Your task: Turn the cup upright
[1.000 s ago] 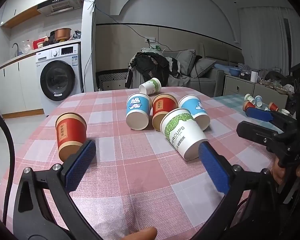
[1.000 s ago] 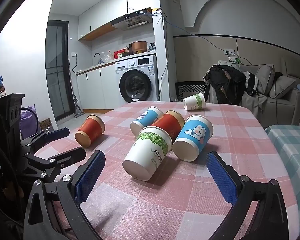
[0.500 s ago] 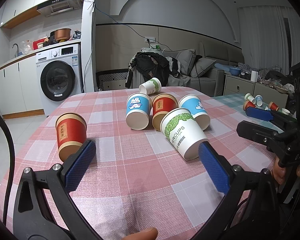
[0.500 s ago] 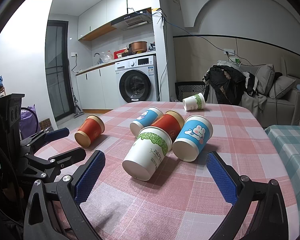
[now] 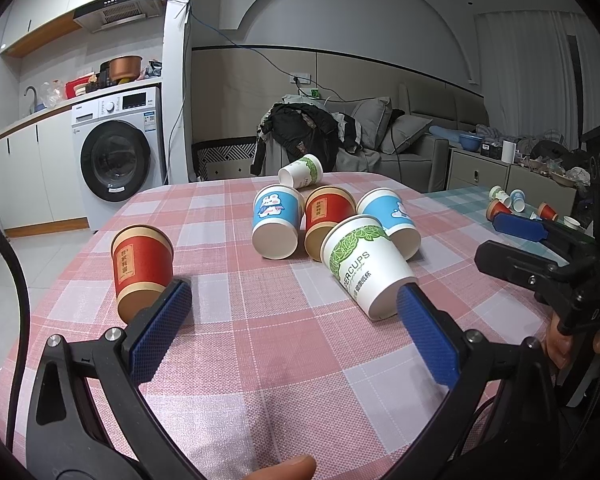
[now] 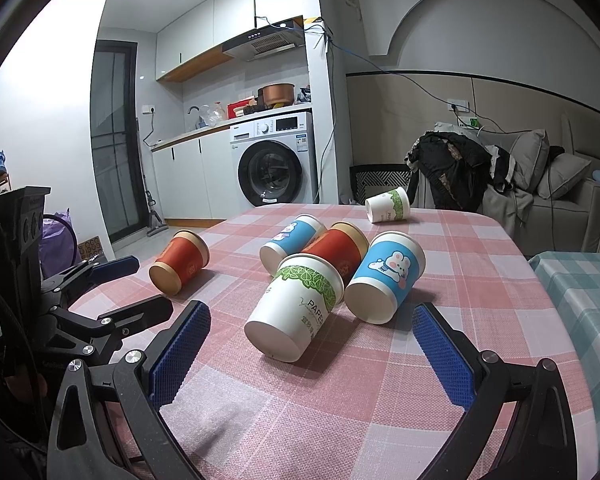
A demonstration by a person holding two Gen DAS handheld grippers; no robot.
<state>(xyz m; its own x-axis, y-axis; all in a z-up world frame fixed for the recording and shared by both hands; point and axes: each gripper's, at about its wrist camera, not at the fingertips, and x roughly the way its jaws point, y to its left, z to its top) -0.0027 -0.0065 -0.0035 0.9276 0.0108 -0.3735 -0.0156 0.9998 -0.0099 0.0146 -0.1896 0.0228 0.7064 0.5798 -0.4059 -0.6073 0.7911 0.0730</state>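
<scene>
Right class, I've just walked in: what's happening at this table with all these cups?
A person holds a two-finger gripper in each hand over a pink checked table. Six paper cups lie tipped on their sides: a lone red cup, a white leaf-print cup nearest, two blue rabbit cups, another red one, and a small white cup at the far edge. The left gripper and right gripper are both open and hold nothing. No cup has been stood upright yet.
</scene>
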